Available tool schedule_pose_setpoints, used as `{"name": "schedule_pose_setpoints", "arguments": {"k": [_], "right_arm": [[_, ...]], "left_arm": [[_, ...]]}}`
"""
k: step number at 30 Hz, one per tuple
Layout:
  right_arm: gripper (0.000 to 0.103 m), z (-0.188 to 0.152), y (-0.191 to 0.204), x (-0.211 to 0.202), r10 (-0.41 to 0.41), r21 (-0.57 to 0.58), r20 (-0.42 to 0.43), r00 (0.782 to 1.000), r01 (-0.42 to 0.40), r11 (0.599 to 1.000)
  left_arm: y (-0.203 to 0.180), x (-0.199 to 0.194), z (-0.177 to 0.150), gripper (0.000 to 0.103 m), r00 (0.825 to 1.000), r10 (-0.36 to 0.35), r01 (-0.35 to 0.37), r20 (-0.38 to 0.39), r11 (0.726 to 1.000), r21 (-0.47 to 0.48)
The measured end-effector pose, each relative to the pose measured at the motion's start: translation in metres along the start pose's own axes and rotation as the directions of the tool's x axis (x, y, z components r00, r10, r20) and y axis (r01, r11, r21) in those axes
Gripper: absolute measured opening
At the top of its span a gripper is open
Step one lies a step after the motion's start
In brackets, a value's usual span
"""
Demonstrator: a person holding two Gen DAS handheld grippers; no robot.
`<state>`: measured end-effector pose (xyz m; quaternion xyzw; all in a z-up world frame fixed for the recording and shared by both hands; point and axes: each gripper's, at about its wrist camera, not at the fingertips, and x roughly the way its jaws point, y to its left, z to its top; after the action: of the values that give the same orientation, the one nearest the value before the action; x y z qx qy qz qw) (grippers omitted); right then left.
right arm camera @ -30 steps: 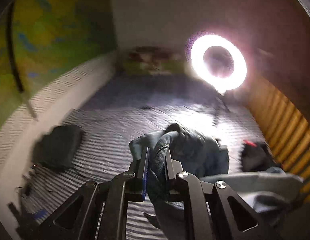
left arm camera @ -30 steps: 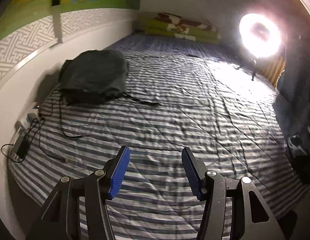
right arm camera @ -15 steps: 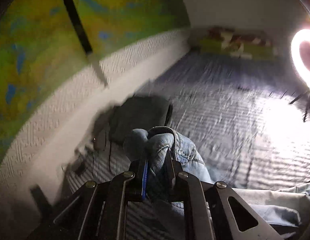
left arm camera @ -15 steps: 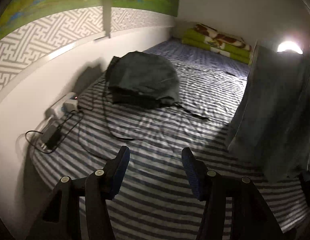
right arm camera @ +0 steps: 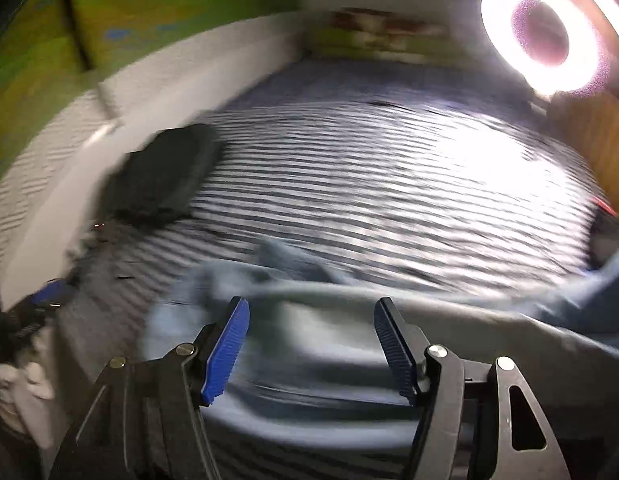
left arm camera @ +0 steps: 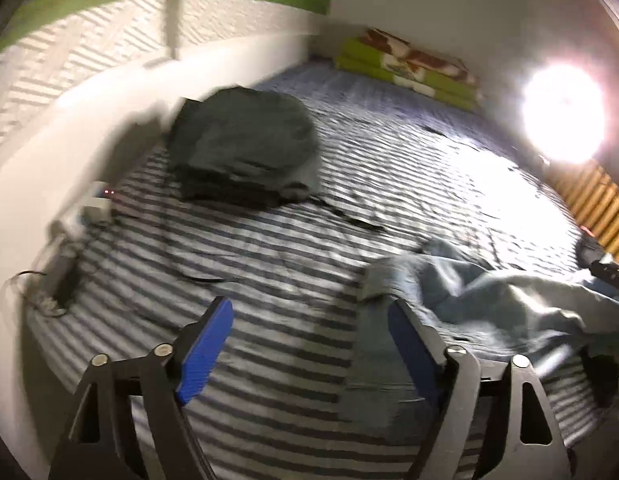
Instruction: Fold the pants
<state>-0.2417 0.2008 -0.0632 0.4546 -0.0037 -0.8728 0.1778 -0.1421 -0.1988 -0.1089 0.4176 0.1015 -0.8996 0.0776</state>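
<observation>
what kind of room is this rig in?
Likely a bedroom set up for recording: a wide bed with a striped sheet, folded bedding at its far end, and a ring light beside it.

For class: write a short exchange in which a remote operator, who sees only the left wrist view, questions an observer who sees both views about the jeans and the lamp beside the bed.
Operator: Is the right gripper holding the jeans?
Observer: No. Its jaws stand apart and have just been opening. The jeans lie on the bed below them, with neither pad pressing on the cloth.
Operator: The lamp is a white blob to me. What shape is it?
Observer: The lamp is a ring with a dark centre.
</observation>
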Motion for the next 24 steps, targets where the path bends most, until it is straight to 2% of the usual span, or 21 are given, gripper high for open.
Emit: {"name": "schedule_pose_setpoints", "arguments": {"k": [3, 6, 10, 12, 15, 18, 21, 24], "right_arm": [[0.064, -0.009, -0.056, 0.001, -0.068, 0.075, -0.033, 0.997, 0.07, 0.995], [0.066, -0.015, -0.086, 0.012, -0.142, 0.082, -0.068, 0.987, 0.148, 0.986], [0.067, -0.027, -0.099, 0.029, -0.102, 0.086, -0.123, 0.987, 0.113, 0.99], [0.067, -0.034, -0.084, 0.042, -0.07, 0.039, -0.148, 0.986, 0.076, 0.996], [0.068, -0.044, -0.053, 0.058, 0.009, -0.063, -0.177, 0.984, -0.02, 0.998], [0.072, -0.057, -0.016, 0.07, 0.053, -0.196, -0.196, 0.979, -0.092, 0.976], [0.077, -0.072, 0.022, 0.08, 0.025, -0.357, -0.196, 0.98, -0.095, 0.929], [0.077, -0.083, 0.044, 0.092, -0.05, -0.463, -0.188, 0.981, -0.044, 0.886]], "left_arm": [[-0.022, 0.024, 0.007, 0.086, 0.999, -0.013, 0.015, -0.043, 0.999, 0.041], [-0.04, 0.052, 0.011, 0.087, 0.992, -0.05, 0.059, -0.114, 0.996, 0.071], [-0.057, 0.081, 0.009, 0.087, 0.987, -0.023, 0.042, -0.157, 0.992, 0.116], [-0.056, 0.09, 0.008, 0.087, 0.985, -0.012, 0.033, -0.175, 0.993, 0.115], [-0.044, 0.099, 0.007, 0.087, 0.981, 0.015, -0.001, -0.192, 0.997, 0.077], [-0.025, 0.108, 0.002, 0.087, 0.973, 0.02, -0.01, -0.229, 0.999, 0.045], [-0.015, 0.114, -0.006, 0.087, 0.96, -0.021, 0.024, -0.278, 1.0, 0.006], [-0.013, 0.116, -0.016, 0.087, 0.957, -0.029, 0.029, -0.289, 1.0, -0.004]]}}
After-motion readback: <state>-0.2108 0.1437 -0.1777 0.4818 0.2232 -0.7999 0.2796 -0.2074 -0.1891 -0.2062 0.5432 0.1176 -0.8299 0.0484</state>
